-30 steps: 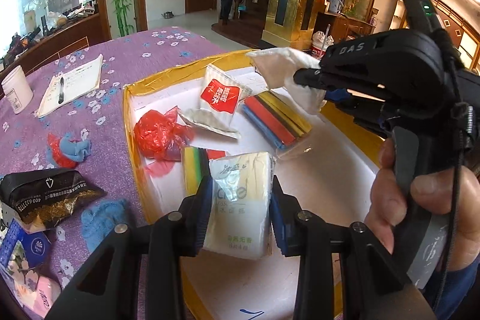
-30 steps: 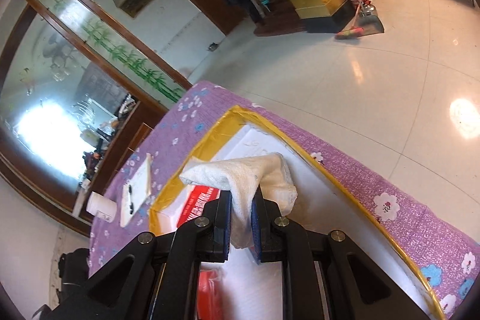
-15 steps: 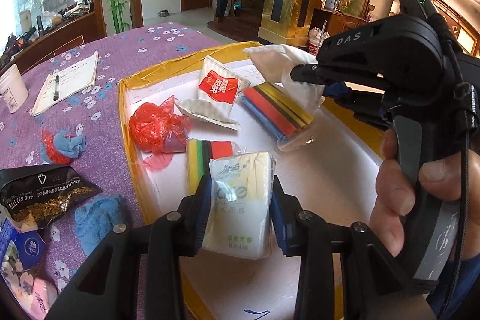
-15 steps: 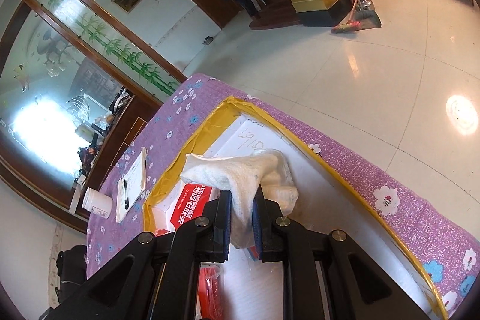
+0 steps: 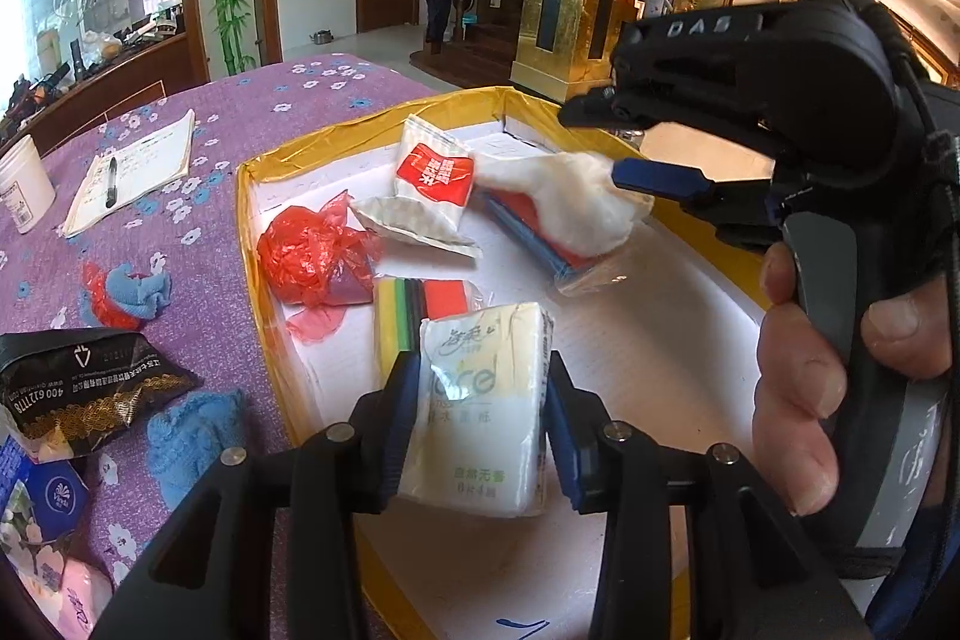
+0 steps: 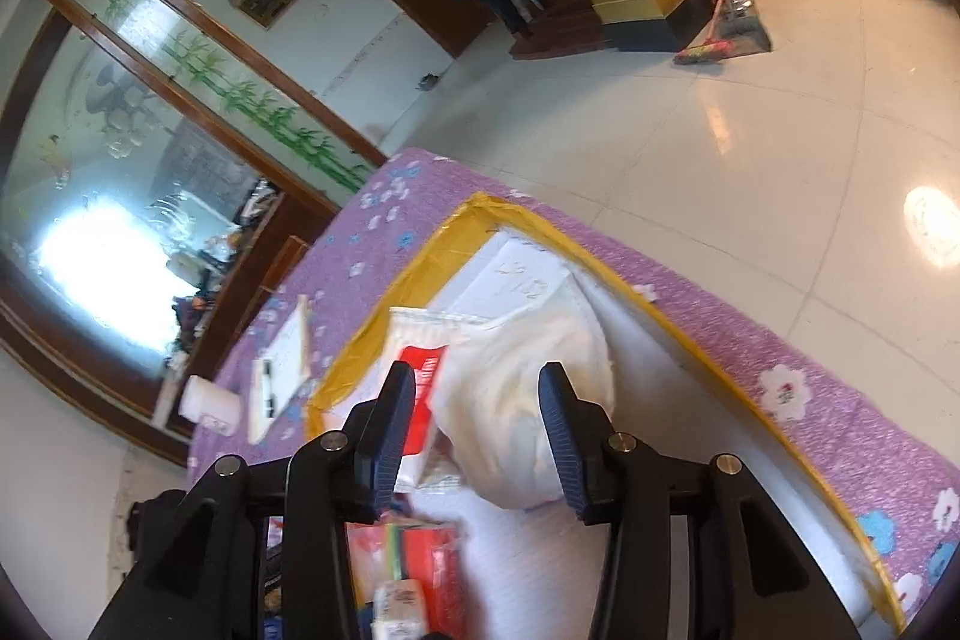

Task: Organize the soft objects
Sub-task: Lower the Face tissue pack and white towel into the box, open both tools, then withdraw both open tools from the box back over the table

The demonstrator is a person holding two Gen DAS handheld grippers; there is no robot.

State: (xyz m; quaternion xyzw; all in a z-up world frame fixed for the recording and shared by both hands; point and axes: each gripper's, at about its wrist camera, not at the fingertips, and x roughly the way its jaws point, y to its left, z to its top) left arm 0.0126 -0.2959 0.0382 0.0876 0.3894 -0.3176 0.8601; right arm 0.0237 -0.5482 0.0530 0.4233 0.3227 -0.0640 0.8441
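My left gripper (image 5: pixel 480 400) holds a white tissue pack (image 5: pixel 474 412) over the near part of the white box with a yellow taped rim (image 5: pixel 252 232). Its jaws are opening, but the pads still touch the pack's sides. My right gripper (image 5: pixel 591 145), held by a hand (image 5: pixel 798 400), hovers over the box's far side. Its jaws are opening and nothing is gripped. The white cloth (image 5: pixel 570 202) lies beneath them on a pack of coloured strips (image 5: pixel 558 268). In the right wrist view the cloth (image 6: pixel 516 400) shows blurred below the spread fingers of the right gripper (image 6: pixel 477 376).
In the box lie a red plastic bag (image 5: pixel 312 256), a red-and-white sachet (image 5: pixel 432 178) and a striped sponge pack (image 5: pixel 408 316). On the purple tablecloth sit a blue cloth (image 5: pixel 192 430), a red-and-blue cloth (image 5: pixel 126 292), a black packet (image 5: pixel 90 388), a notebook with pen (image 5: pixel 138 166) and a white cup (image 5: pixel 21 184).
The right jaws have opened and let the white cloth drop onto the coloured pack in the box. The left jaws have widened slightly around the tissue pack.
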